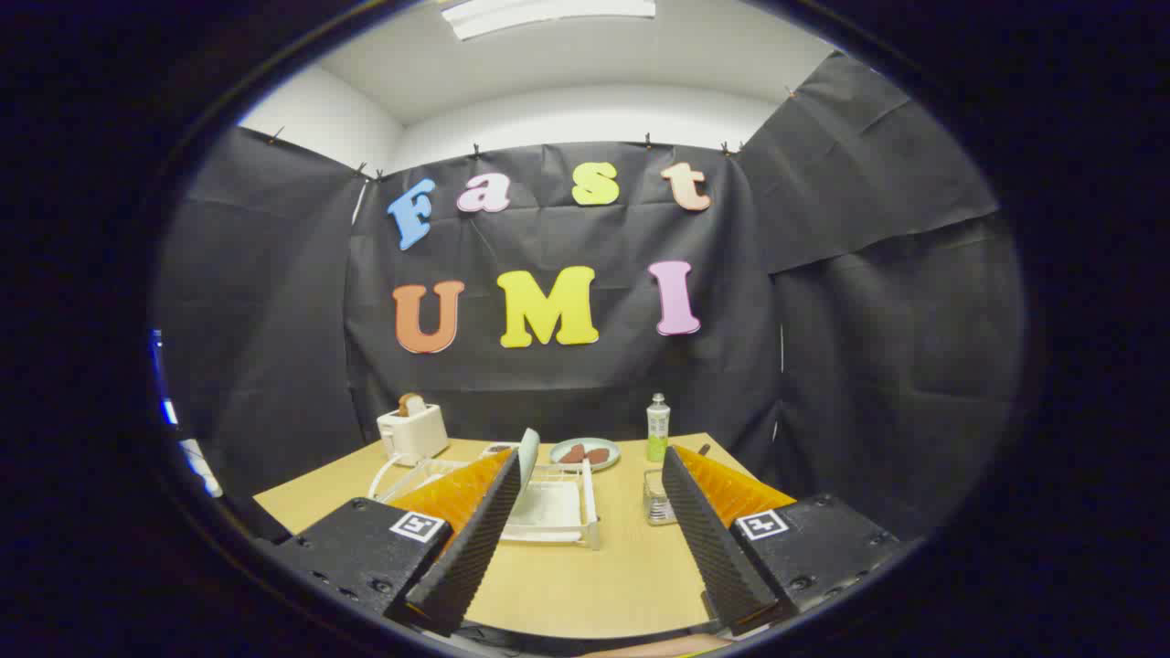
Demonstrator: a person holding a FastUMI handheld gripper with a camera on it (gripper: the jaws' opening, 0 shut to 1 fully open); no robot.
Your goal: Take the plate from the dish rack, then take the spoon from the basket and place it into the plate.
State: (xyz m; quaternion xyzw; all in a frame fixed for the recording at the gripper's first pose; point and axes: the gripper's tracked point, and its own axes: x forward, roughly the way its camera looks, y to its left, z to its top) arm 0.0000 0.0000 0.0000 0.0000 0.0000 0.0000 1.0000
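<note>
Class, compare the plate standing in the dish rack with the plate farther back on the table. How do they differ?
The rack plate stands on edge in the white dish rack, empty; the far plate lies flat on the table, holding brownish food. The rack plate is nearer the open claw. Both look round and pale.

Hovering with gripper point(590, 457) fingers spread wide over bare light wooden table point(567, 585) between them. Blocking just ahead: white wire dish rack point(553, 507) holding an upright pale plate point(526, 459) by one fingertip, small clear mesh basket point(656, 498) by the other. Crowding beyond: white toaster point(413, 431), green bottle point(657, 428), grey dish of brown food point(585, 453).
</note>
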